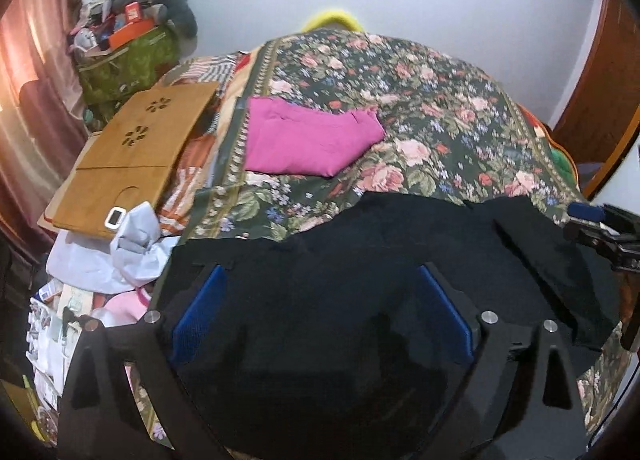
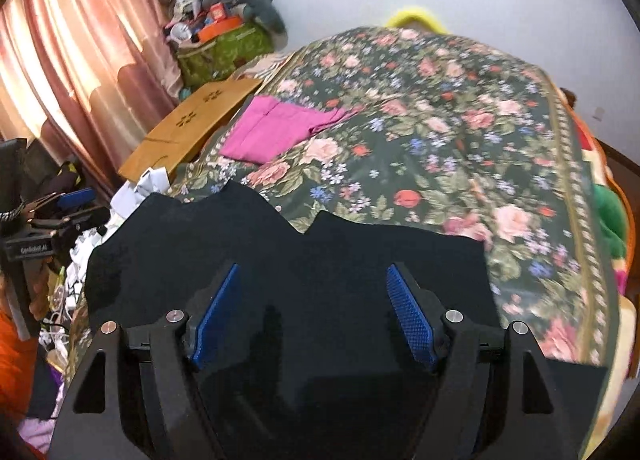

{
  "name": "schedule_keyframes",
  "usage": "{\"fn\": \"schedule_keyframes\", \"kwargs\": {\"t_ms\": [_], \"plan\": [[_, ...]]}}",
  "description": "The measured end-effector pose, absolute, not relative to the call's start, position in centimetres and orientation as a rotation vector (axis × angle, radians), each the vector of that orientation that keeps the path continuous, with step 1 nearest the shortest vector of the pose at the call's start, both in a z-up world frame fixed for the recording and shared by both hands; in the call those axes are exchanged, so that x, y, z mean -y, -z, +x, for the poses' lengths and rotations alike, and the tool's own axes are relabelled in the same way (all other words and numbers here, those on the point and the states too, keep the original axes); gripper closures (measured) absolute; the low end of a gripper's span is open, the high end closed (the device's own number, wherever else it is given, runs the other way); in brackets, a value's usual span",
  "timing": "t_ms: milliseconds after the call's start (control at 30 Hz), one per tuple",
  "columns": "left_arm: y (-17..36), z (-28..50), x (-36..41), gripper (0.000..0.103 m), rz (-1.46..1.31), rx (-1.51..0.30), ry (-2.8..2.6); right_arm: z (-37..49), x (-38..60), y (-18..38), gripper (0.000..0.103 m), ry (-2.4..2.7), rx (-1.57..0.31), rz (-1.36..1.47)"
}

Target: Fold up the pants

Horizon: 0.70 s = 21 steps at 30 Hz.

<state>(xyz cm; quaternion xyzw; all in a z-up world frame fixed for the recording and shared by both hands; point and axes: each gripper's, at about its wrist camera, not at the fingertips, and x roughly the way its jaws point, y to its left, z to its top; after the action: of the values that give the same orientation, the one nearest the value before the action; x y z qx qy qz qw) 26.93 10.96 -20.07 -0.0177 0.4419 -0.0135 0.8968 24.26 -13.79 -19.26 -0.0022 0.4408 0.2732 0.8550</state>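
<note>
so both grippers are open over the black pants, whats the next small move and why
Probably lower both and pinch the near edge of the black pants. The left gripper and right gripper both stand open with nothing between the pads, and the pants lie spread on the floral bedspread with a jagged, uneven far edge, so another fold away from the person looks due.

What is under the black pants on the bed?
The black pants lie flat on the floral bedspread, which shows around their far edge. Anything else beneath is covered.
</note>
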Motion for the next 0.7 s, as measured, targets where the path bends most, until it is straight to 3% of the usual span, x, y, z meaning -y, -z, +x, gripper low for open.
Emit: {"fn": "schedule_keyframes", "kwargs": {"t_ms": [133,233,367,533,600,700], "plan": [[21.6,28.1,-9.8,0.007,-0.005,-0.954,0.045,26.3,12.3,21.2,0.033,-0.599,-1.011,-0.009],[22.3,28.6,-9.0,0.007,0.022,-0.966,0.055,27.5,11.4,22.6,0.049,-0.607,-1.076,-0.013],[22.9,28.7,-8.5,0.007,0.036,-0.972,0.063,28.5,10.3,23.9,0.05,-0.596,-1.129,-0.053],[23.3,28.9,-8.0,0.007,0.033,-0.984,0.071,28.7,9.6,25.0,0.069,-0.611,-1.14,-0.107],[23.4,28.9,-7.8,0.007,0.037,-0.988,0.071,28.5,9.6,24.7,0.093,-0.611,-1.122,-0.116],[23.6,29.0,-7.4,0.007,0.042,-1.0,0.075,28.0,9.9,24.2,0.096,-0.607,-1.086,-0.127]]}}
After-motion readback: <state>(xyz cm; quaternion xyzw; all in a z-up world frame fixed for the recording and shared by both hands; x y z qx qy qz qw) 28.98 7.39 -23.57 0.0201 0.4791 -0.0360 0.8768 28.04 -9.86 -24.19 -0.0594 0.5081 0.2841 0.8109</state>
